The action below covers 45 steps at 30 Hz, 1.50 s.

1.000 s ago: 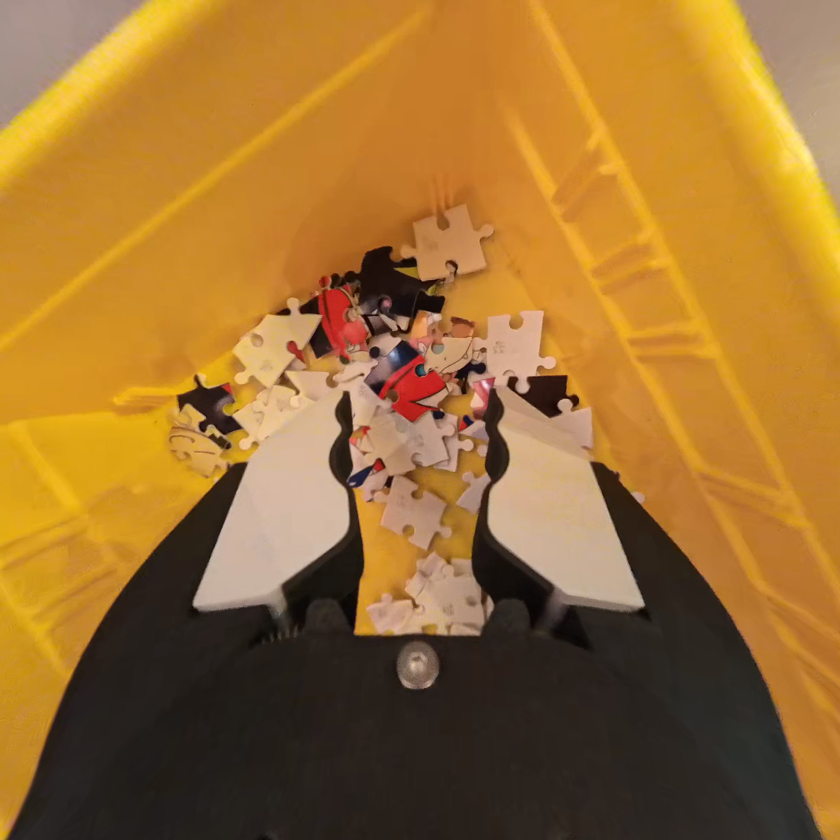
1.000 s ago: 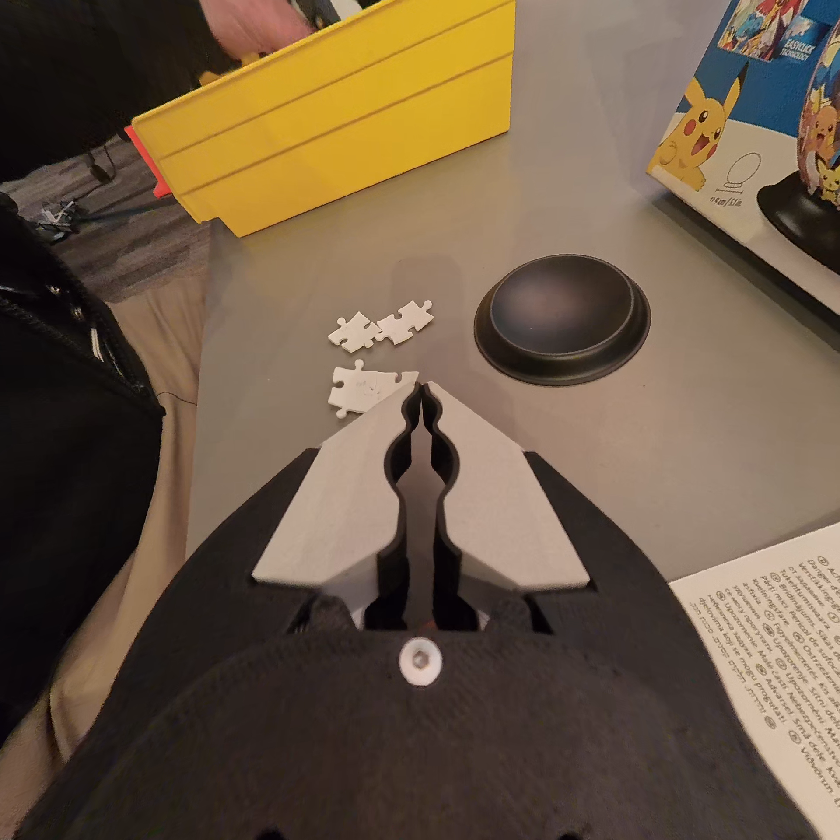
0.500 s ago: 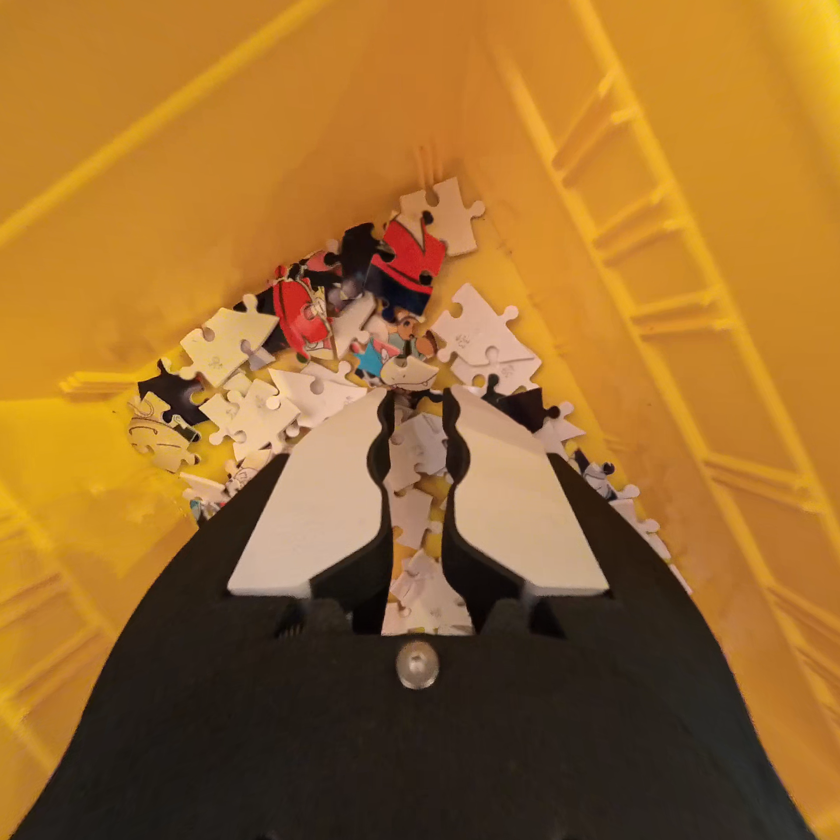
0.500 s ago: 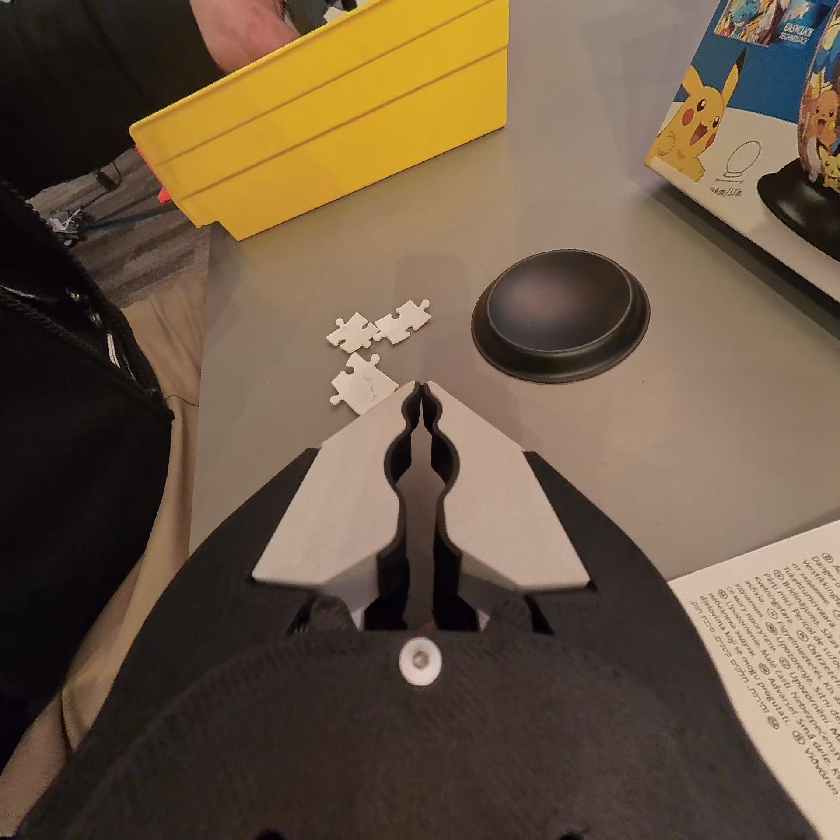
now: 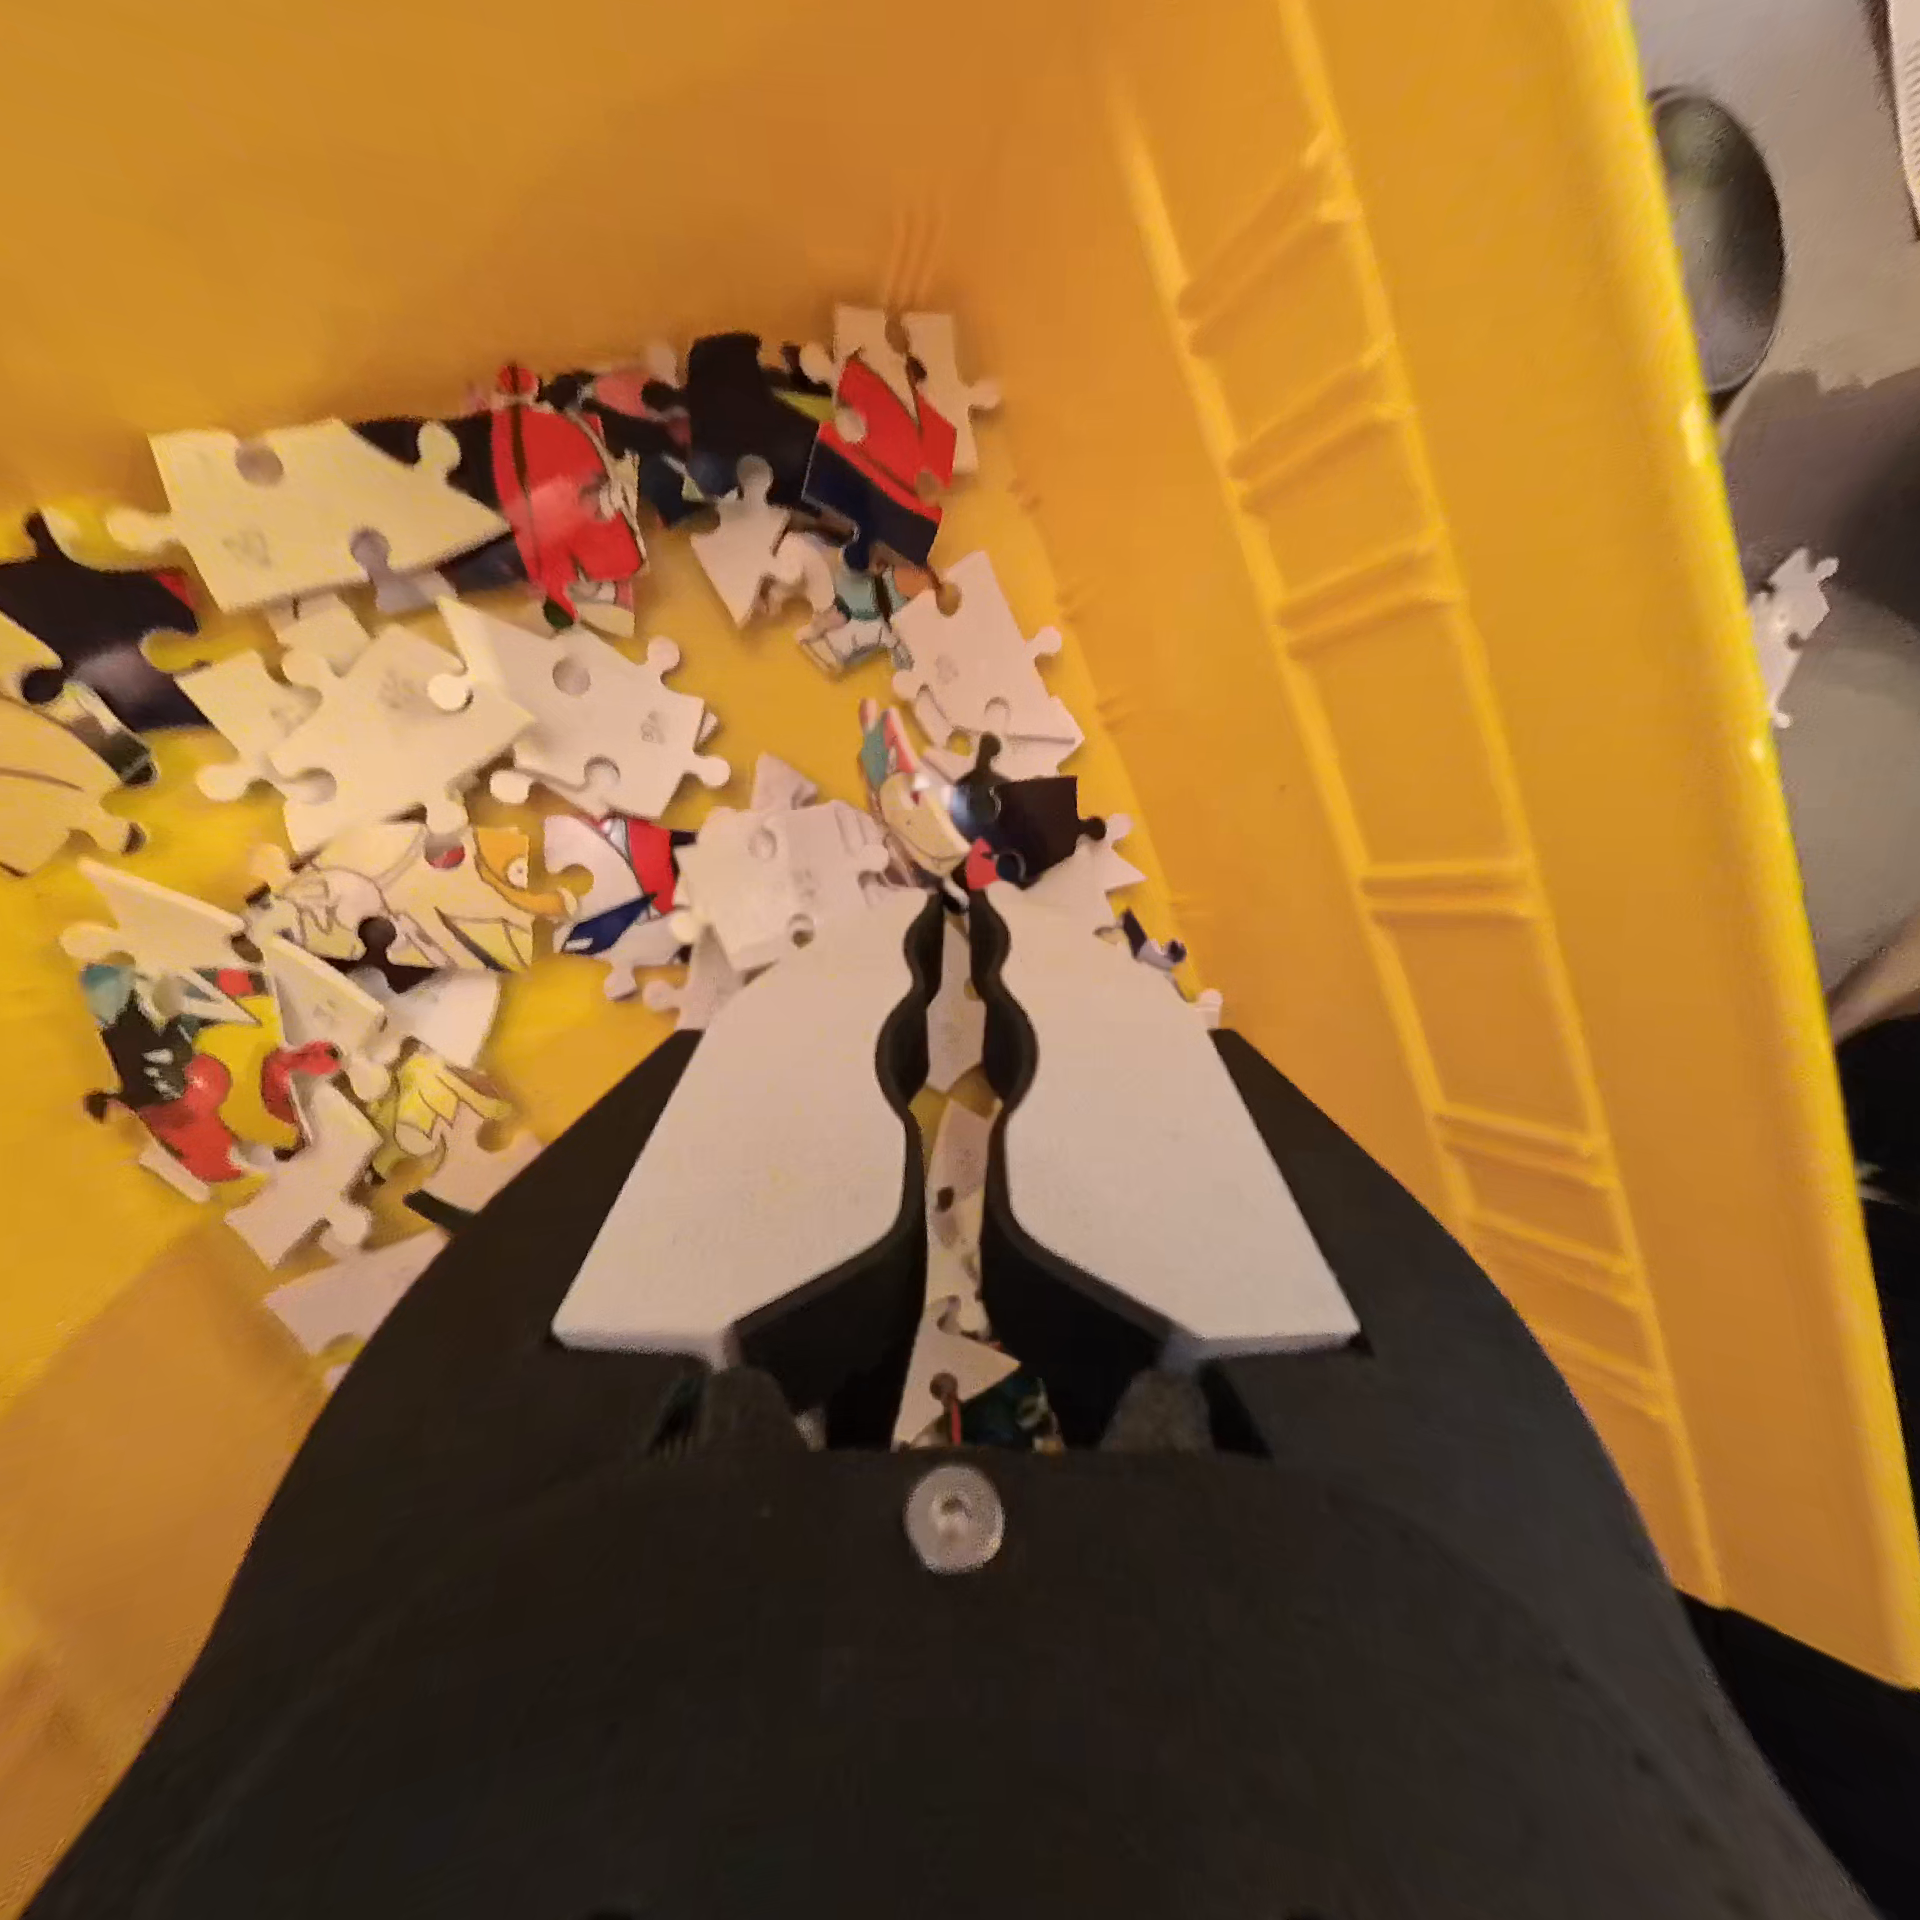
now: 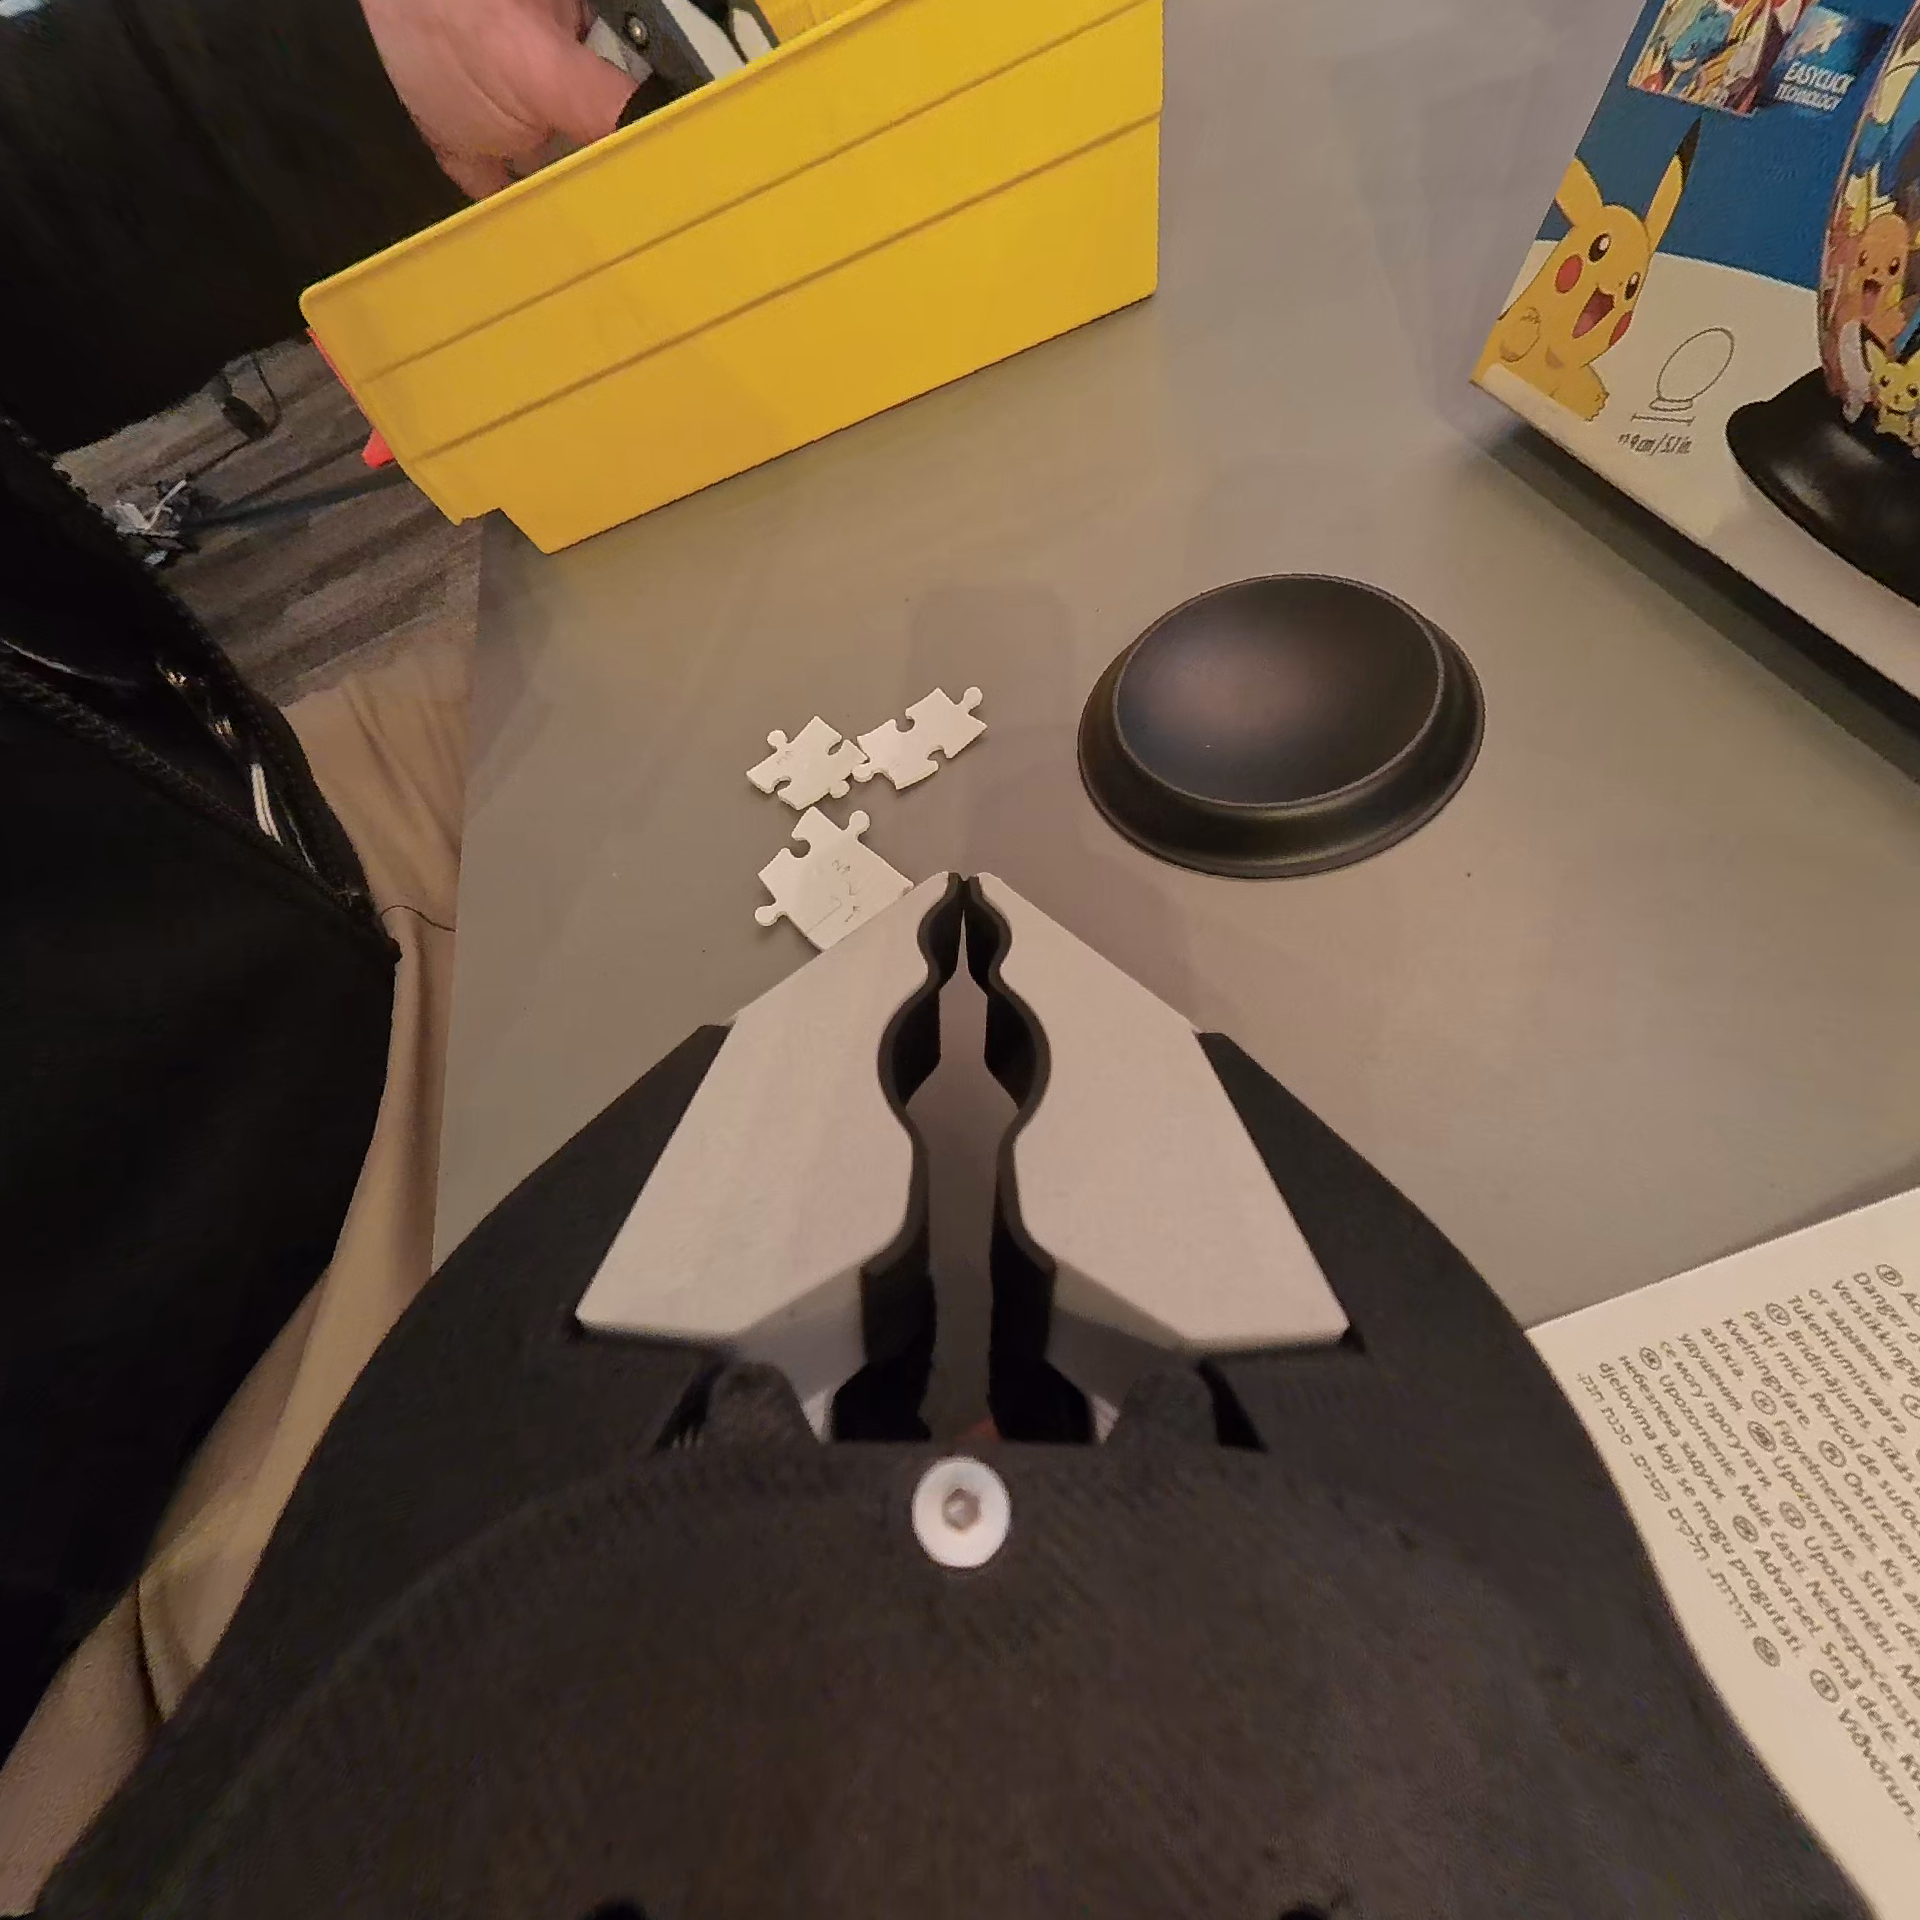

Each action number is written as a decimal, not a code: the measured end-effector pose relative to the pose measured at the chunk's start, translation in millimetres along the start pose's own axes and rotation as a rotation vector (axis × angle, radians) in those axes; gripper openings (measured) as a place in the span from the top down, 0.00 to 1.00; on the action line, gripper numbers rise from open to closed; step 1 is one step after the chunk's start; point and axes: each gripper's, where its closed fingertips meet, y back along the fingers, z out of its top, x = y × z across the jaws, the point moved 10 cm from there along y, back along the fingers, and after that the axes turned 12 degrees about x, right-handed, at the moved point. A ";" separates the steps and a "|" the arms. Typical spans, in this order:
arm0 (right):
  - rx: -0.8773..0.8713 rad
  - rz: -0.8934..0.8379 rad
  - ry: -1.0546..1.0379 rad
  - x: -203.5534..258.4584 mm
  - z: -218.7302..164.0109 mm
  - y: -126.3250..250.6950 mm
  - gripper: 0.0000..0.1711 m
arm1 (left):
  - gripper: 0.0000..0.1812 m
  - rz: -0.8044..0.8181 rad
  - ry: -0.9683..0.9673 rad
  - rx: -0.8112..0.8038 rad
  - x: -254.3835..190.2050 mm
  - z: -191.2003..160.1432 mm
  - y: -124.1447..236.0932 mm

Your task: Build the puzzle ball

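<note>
Evidently a fetching step: the left gripper (image 5: 957, 906) pinches a printed puzzle piece (image 5: 940, 831) at its fingertips inside the yellow bin (image 5: 1351, 520). Next, carry it tableward, where the right gripper (image 6: 961, 891) waits closed, empty.

a tabletop work station in what looks like an office or lab room, though the exact kind of room cannot be told. evidence: a plain grey table (image 6: 1351, 1039) with a yellow plastic storage bin (image 6: 790, 312) on it; grey patterned carpet (image 6: 301, 561) beside the table edge, with cables lying on it; a printed puzzle box (image 6: 1621, 301) and a sheet of printed instructions (image 6: 1766, 1475) laid out flat; a seated person's trouser leg (image 6: 343, 1143) against the table.
</note>
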 end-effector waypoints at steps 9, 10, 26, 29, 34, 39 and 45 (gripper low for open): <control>-0.006 0.006 -0.004 -0.5 -0.2 0.7 1.00 | 0.88 0.060 0.100 -0.049 9.8 -14.8 16.4; -0.006 0.007 -0.005 -0.6 -0.2 0.8 1.00 | 0.88 0.094 0.059 -0.052 6.7 -13.4 19.3; -0.005 0.004 -0.005 -1.0 -0.1 0.9 1.00 | 0.84 0.262 -0.243 0.161 1.7 18.7 -5.2; -0.006 0.004 -0.005 -1.1 -0.1 1.1 1.00 | 0.85 0.247 -0.231 0.156 3.5 20.5 -5.5; -0.008 0.003 -0.005 -1.0 -0.1 1.3 1.00 | 0.86 0.280 -0.247 0.135 3.0 18.8 -3.6; -0.008 0.005 -0.003 -1.0 0.1 1.3 1.00 | 0.86 0.281 -0.226 0.060 -3.0 13.7 21.5; -0.010 0.003 0.002 -0.4 0.0 1.4 1.00 | 0.87 0.314 -0.279 -0.043 -43.4 13.7 64.2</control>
